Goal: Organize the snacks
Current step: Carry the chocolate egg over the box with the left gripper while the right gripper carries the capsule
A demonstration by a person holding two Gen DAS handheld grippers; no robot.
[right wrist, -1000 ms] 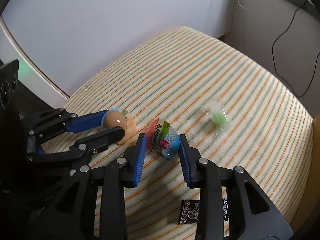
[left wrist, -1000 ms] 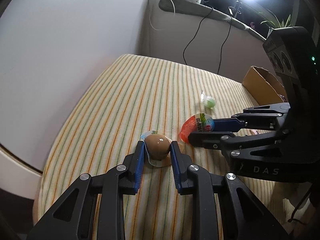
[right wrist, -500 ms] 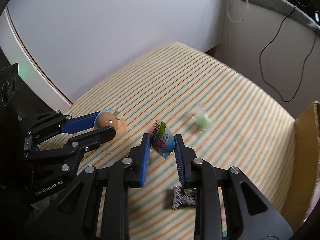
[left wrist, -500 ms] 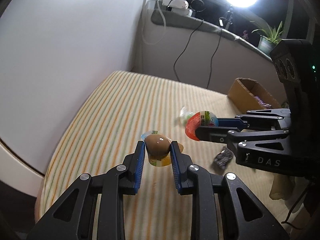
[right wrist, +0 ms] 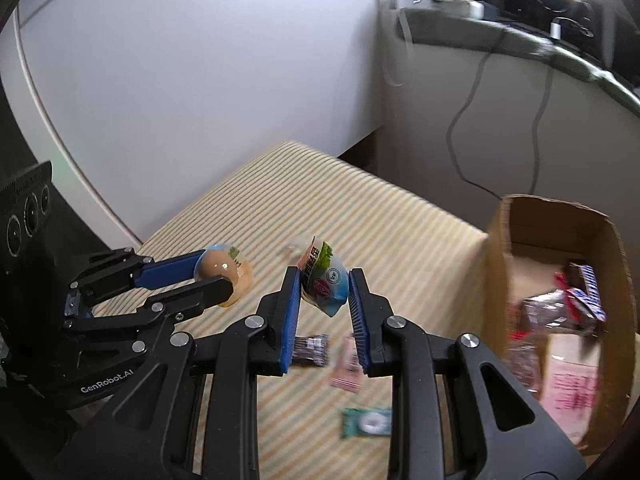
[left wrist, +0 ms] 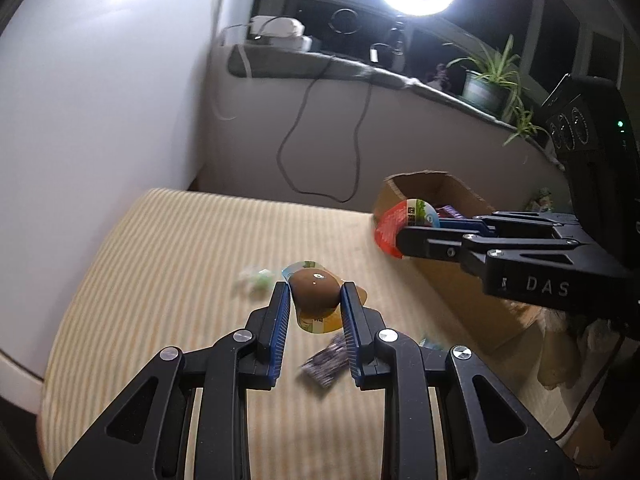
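Brown jelly cup (left wrist: 314, 289) at centre frame of the left view, pinched between the blue pads of the left hand-held gripper (left wrist: 313, 306), lifted clear of the striped cushion (left wrist: 168, 280). Red-and-blue lidded jelly cup (right wrist: 325, 282) at centre of the right view, clamped edge-on by the right hand-held gripper (right wrist: 325, 294), jaws just narrowed onto it. Below, on the stripes: a dark wrapped sweet (right wrist: 310, 350), a pink packet (right wrist: 347, 368), a green packet (right wrist: 366, 422). At right edge, open cardboard box (right wrist: 496, 240) holding several wrapped snacks.
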